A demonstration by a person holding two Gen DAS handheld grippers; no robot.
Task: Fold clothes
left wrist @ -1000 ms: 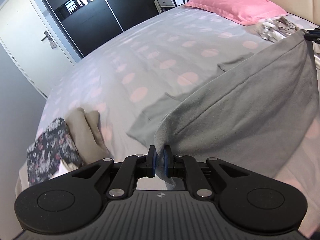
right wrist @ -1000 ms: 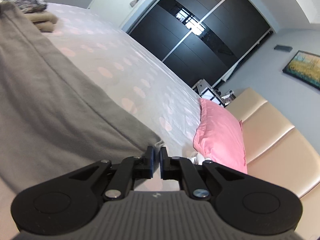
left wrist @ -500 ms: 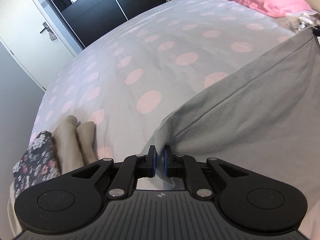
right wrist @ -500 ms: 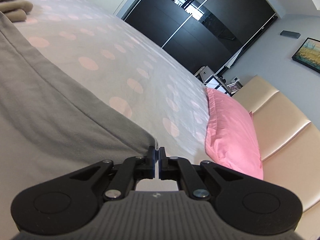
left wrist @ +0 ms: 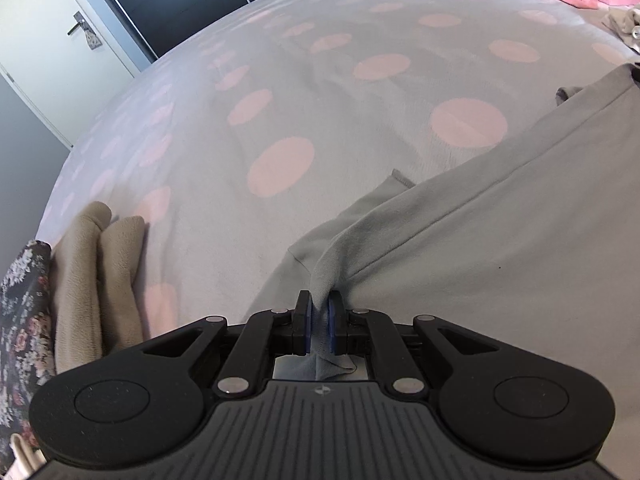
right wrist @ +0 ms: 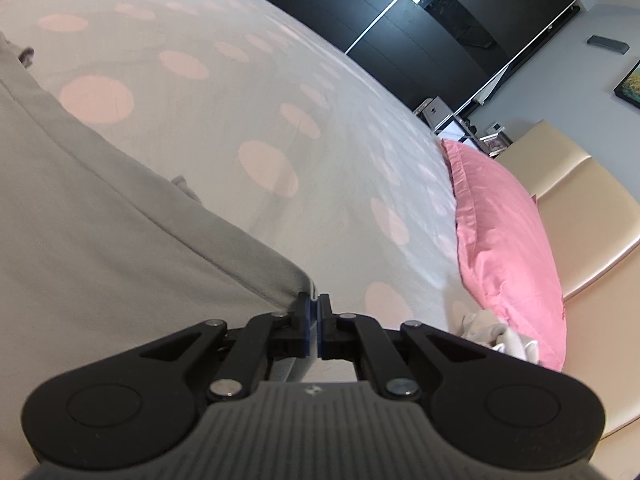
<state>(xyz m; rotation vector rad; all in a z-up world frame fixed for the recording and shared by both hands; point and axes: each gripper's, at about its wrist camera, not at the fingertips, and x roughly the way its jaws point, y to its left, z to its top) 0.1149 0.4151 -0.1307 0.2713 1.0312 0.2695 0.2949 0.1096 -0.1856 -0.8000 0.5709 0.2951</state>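
Observation:
A grey garment (left wrist: 500, 240) lies spread low over the bed, stretched between my two grippers. My left gripper (left wrist: 319, 322) is shut on one corner of it, with a fold of grey cloth pinched between the blue pads. My right gripper (right wrist: 314, 320) is shut on the opposite corner of the same garment (right wrist: 100, 220). A small piece of the garment's lower layer (left wrist: 396, 180) sticks out from under the folded edge. The far tip of the right gripper shows at the right edge of the left wrist view.
The bed (left wrist: 320, 92) has a pale cover with pink dots. Folded beige clothes (left wrist: 96, 264) and a dark floral item (left wrist: 20, 320) lie at the left. A pink pillow (right wrist: 504, 240), crumpled light clothes (right wrist: 496, 336) and a beige headboard (right wrist: 592, 216) are at the right.
Both grippers have moved down and forward with the grey garment. It hung lifted a second ago and now lies low over the bed, folded over its lower layer.

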